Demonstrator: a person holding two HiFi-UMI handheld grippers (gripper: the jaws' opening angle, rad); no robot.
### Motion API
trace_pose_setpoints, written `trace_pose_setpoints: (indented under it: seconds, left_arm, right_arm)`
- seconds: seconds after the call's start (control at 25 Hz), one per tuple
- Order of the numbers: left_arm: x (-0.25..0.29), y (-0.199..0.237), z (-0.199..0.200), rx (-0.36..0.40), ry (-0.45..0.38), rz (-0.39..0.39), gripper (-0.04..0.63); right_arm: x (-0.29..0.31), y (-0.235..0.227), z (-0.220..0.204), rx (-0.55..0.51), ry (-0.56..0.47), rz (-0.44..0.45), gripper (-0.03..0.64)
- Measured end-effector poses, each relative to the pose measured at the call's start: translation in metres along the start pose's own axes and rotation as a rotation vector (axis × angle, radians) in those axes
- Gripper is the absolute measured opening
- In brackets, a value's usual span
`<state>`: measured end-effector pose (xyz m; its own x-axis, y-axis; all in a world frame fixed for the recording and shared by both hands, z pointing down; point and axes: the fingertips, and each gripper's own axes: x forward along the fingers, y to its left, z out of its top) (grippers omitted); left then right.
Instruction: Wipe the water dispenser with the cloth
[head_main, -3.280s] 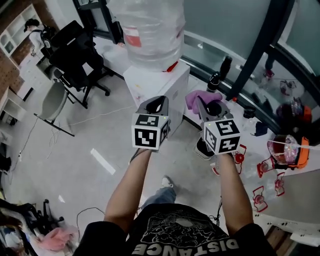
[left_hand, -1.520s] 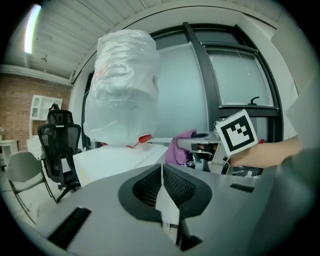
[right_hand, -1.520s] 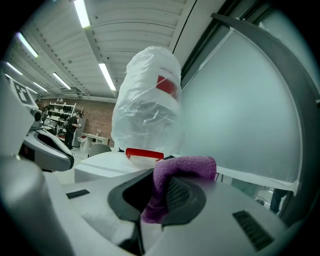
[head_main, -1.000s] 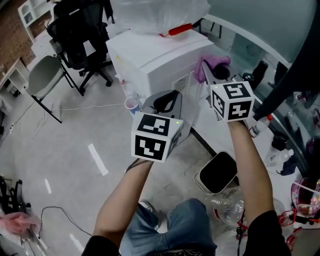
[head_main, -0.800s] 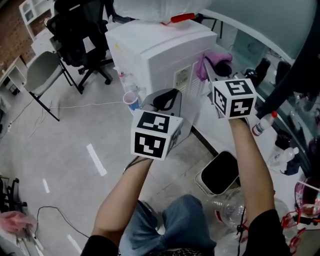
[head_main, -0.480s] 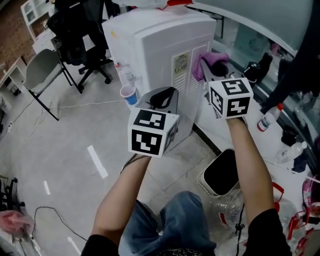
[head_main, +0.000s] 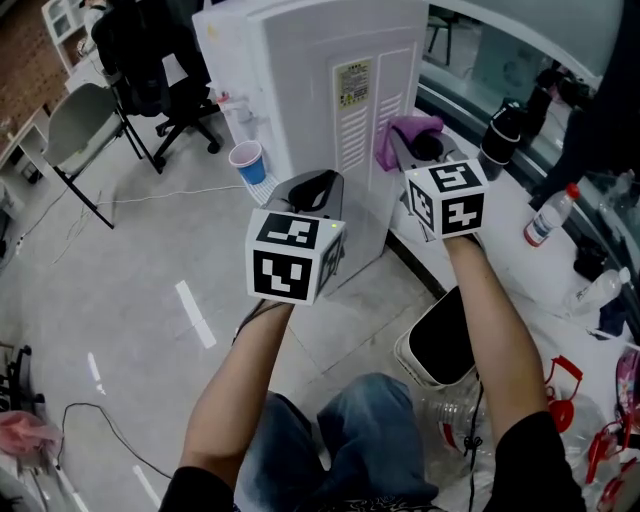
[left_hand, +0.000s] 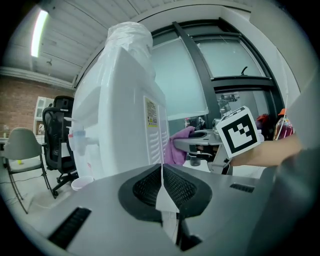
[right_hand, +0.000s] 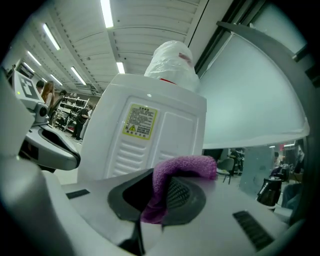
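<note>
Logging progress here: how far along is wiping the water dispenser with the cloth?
Done: the purple cloth is clamped in the right gripper. In hand: it is held near the water dispenser, by its vented panel; contact unclear. Left: seemingly the wiping itself. The left gripper is shut, empty.

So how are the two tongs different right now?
The left tongs are shut with nothing between them, but the right tongs are shut on the purple cloth. In the head view, the right tongs are up by the vented panel of the water dispenser, while the left tongs are lower, nearer its corner. Both point towards the dispenser.
</note>
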<state>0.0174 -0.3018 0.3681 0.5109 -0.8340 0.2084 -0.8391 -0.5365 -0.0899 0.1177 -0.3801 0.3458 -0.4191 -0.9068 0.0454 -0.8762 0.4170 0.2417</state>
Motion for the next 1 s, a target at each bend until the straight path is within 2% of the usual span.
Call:
trace_pose_setpoints:
  seconds: [0.28,0.36,0.64,1.0]
  left_arm:
    - [0.004,0.001,-0.023,0.006,0.008,0.045,0.032]
    - [0.005,0.000,-0.032,-0.016,0.010,0.049,0.032]
    - [0.010,-0.016,-0.056,-0.053,0.005,0.024,0.032]
    - [0.016,-0.012,-0.078,-0.042,0.030,-0.006,0.032]
  right_arm:
    - [0.002,0.004,-0.052,0.043,0.054,0.008,0.046]
    - [0.001,0.008,-0.070,0.054,0.077,0.014,0.046]
    - [-0.003,0.019,-0.123,0.095,0.126,0.022,0.046]
    - [0.011,0.033,-0.200,0.138,0.222,0.012,0.046]
